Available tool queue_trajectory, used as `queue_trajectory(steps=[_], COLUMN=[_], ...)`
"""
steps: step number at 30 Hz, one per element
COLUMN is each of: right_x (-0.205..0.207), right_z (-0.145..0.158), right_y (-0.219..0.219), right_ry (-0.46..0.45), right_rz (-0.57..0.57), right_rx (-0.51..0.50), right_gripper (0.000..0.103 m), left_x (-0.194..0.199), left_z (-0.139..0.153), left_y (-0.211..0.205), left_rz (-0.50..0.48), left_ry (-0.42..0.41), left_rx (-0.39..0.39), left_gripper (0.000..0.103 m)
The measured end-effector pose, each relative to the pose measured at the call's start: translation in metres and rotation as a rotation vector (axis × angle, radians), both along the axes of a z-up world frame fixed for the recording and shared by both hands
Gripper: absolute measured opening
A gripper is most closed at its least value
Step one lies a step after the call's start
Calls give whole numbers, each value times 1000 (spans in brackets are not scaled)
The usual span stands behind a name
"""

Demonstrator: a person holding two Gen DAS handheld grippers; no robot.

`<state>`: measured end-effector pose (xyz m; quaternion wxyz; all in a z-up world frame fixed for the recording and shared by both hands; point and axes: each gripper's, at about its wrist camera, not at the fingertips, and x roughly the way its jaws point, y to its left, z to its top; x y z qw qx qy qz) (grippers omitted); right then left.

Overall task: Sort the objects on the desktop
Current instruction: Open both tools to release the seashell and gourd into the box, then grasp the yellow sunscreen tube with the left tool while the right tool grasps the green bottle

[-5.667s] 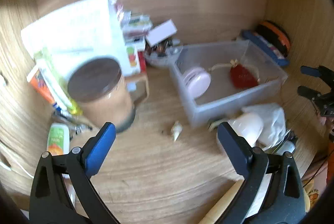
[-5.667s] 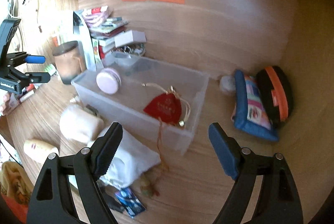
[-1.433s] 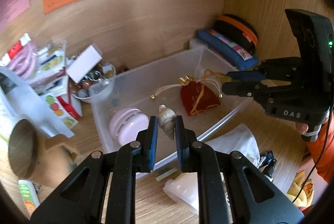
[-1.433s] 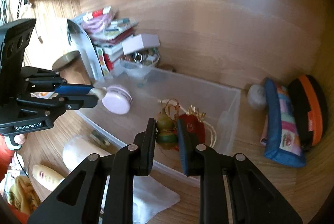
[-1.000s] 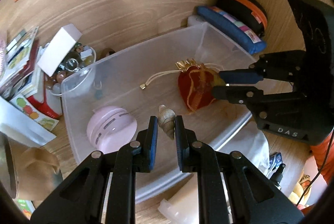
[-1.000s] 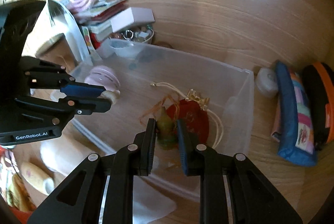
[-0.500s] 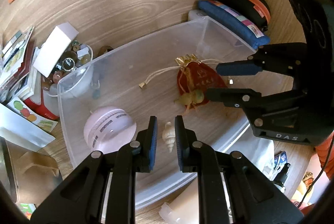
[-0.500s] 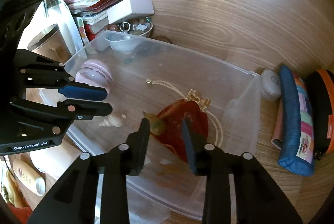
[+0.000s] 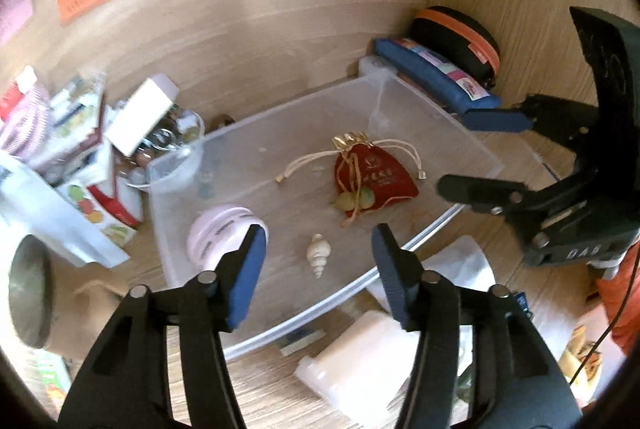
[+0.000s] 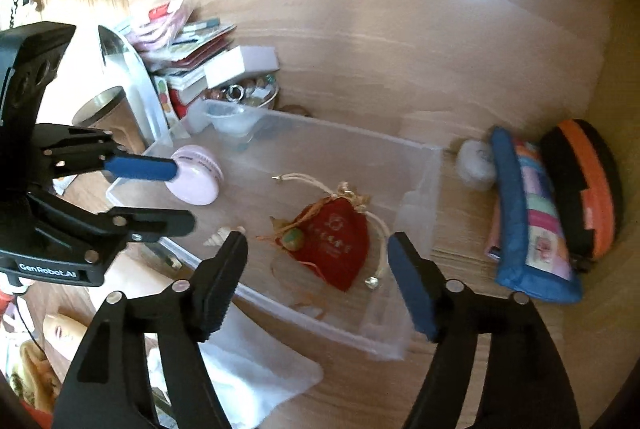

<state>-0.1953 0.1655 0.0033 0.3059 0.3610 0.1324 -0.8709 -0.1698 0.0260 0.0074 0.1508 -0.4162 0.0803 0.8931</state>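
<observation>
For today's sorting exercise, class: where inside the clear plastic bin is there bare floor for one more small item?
In the clear plastic bin, bare floor lies along the back wall, behind the red drawstring pouch. It is crowded between the pink round case, white spiral shell and pouch.

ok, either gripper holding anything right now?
Nothing. Left gripper and right gripper are both open. The pale spiral seashell and small green gourd charm lie inside the clear plastic bin.
</observation>
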Motion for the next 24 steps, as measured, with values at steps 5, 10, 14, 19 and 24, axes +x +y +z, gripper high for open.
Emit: queue_trajectory(steps=[5, 10, 14, 19, 24], right_x=[12, 28, 45, 64, 87], right_z=[9, 16, 18, 18, 16], right_y=[12, 20, 24, 28, 29], right_ry=[32, 46, 59, 71, 88], right_rz=[-21, -23, -18, -3, 2], right_rx=[3, -17, -22, -27, -28], right_gripper=[76, 79, 80, 80, 81], left_x=[18, 41, 60, 85, 108], left_z=[7, 15, 20, 23, 11], left_y=[-4, -17, -31, -44, -59], left_rz=[41, 95, 125, 158, 171], left_ry=[55, 116, 152, 189, 179], left_rx=[-45, -57, -66, -81, -80], left_gripper=[69, 83, 84, 91, 92])
